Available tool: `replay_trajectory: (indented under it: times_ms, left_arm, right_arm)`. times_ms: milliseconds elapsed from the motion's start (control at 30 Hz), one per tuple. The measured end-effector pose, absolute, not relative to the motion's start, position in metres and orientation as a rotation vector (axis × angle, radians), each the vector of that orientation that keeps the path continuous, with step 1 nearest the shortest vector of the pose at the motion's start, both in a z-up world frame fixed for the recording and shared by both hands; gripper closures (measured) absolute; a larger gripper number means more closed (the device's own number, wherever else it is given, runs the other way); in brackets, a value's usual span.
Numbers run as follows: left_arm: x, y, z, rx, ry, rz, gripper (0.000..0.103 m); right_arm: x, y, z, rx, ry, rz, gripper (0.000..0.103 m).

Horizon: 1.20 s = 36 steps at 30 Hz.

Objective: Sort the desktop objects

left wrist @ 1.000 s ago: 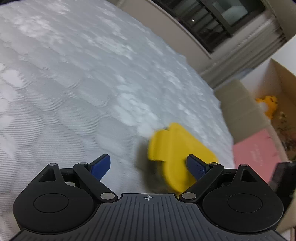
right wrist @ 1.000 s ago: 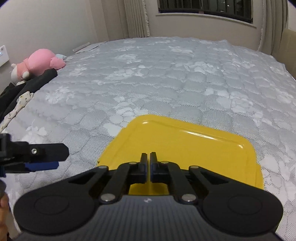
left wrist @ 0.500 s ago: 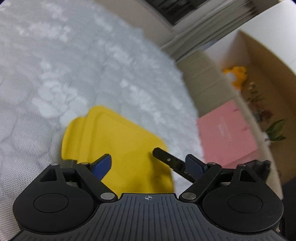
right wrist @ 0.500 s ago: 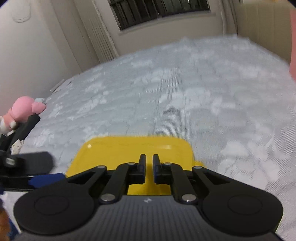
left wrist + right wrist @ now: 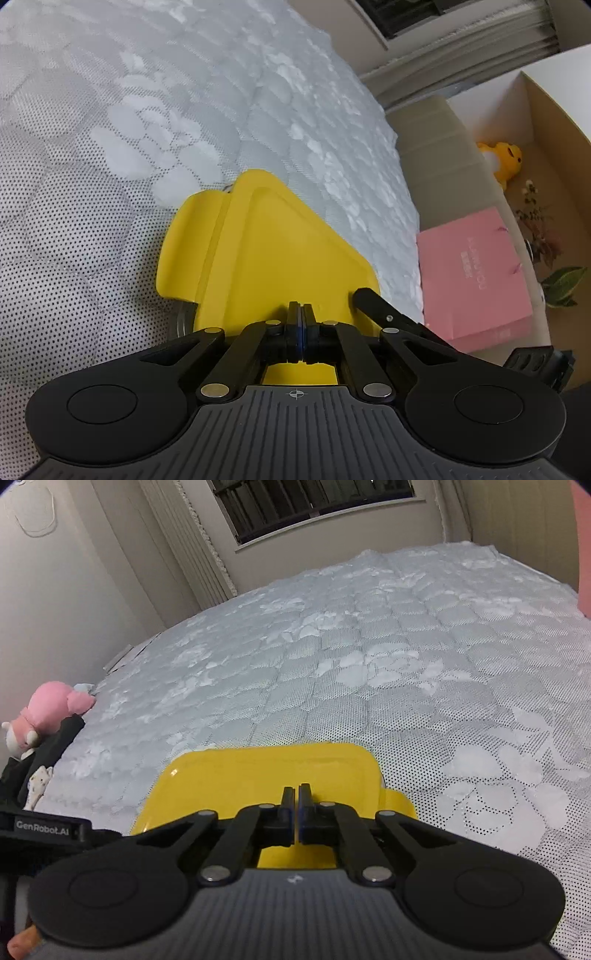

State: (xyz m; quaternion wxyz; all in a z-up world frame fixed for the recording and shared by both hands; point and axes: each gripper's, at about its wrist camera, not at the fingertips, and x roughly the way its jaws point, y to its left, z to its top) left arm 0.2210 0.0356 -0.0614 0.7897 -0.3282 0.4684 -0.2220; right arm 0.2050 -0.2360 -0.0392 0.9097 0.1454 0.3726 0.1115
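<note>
- Pale grey quilted bed cover with a white flower pattern fills both views, running back to a barred window and pleated curtains against a cream wall.
- A glossy yellow plastic lid with rounded corners and a flat side tab lies on the cover just ahead of both tools; a grey rim shows under its near left corner, though what it covers is hidden.
- The left gripper has its blue-padded fingers pressed together with no gap, over the near edge of the yellow lid; whether they pinch that edge or merely meet above it cannot be told.
- The right gripper shows its fingers nearly together, a thin slit between them, over the near edge of the same lid; whether anything is caught there cannot be told.
- One black finger of the right gripper shows in the left view at the lid's right corner.
- Off the bed's right side stand a pink cardboard box and a yellow plush toy.
- At the bed's left edge rests a pink plush toy on dark clothing.
</note>
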Motion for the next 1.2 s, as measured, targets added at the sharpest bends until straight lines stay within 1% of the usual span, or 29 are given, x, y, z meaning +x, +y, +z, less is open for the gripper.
replay_trajectory:
  times_ms: [33,67,100,133,167,200,233,267,300,333,367,400,433,467,600,633,700,767,1000,1200]
  left_arm:
    - [0.220,0.034,-0.059,-0.687,1.000,-0.474,0.100]
    - [0.218,0.032,-0.055,-0.670,0.990,-0.473,0.099]
    - [0.215,0.031,-0.051,-0.652,0.981,-0.475,0.091]
    - [0.211,0.031,-0.046,-0.632,0.963,-0.469,0.077]
    - [0.206,0.031,-0.040,-0.611,0.941,-0.459,0.069]
    - [0.199,0.033,-0.032,-0.585,0.910,-0.437,0.054]
    - [0.191,0.034,-0.025,-0.556,0.878,-0.413,0.048]
    - [0.181,0.035,-0.018,-0.521,0.844,-0.394,0.048]
    - [0.170,0.036,-0.009,-0.481,0.807,-0.376,0.044]
    - [0.157,0.036,-0.002,-0.439,0.776,-0.351,0.038]
    - [0.145,0.036,0.004,-0.398,0.752,-0.322,0.032]
    - [0.134,0.034,0.007,-0.358,0.732,-0.295,0.018]
    - [0.123,0.032,0.010,-0.313,0.711,-0.269,0.009]
    - [0.110,0.029,0.012,-0.258,0.693,-0.240,0.009]
    - [0.076,0.021,0.008,-0.115,0.723,-0.201,0.009]
    - [0.070,0.020,0.004,-0.099,0.740,-0.202,0.008]
    - [0.060,0.019,-0.003,-0.084,0.776,-0.198,0.006]
    - [0.053,0.020,-0.011,-0.078,0.805,-0.189,0.004]
    - [0.042,0.014,-0.028,0.002,0.860,-0.164,0.004]
    - [0.041,0.009,-0.030,0.028,0.864,-0.154,0.003]
  right_arm:
    - [0.205,-0.236,-0.038,0.301,0.770,0.228,0.103]
    - [0.205,-0.237,-0.037,0.311,0.772,0.227,0.100]
    - [0.203,-0.239,-0.035,0.330,0.775,0.226,0.095]
    - [0.199,-0.242,-0.033,0.357,0.772,0.223,0.086]
    - [0.192,-0.245,-0.028,0.372,0.752,0.220,0.080]
    - [0.184,-0.248,-0.023,0.370,0.723,0.215,0.077]
    - [0.174,-0.250,-0.016,0.356,0.693,0.204,0.069]
    - [0.162,-0.252,-0.010,0.337,0.667,0.189,0.058]
    - [0.150,-0.253,-0.005,0.322,0.642,0.173,0.055]
    - [0.137,-0.255,-0.001,0.313,0.623,0.161,0.052]
    - [0.126,-0.257,0.001,0.308,0.615,0.153,0.048]
    - [0.114,-0.259,0.002,0.313,0.615,0.148,0.044]
    - [0.103,-0.261,0.001,0.326,0.619,0.149,0.035]
    - [0.092,-0.263,0.000,0.342,0.624,0.153,0.026]
    - [0.057,-0.268,-0.007,0.373,0.659,0.166,0.016]
    - [0.051,-0.267,-0.008,0.370,0.671,0.167,0.012]
    - [0.040,-0.263,-0.011,0.356,0.688,0.164,0.008]
    - [0.031,-0.258,-0.014,0.331,0.704,0.149,0.000]
    - [0.008,-0.240,-0.021,0.247,0.738,0.111,0.000]
    - [0.013,-0.233,-0.023,0.185,0.814,0.070,0.000]
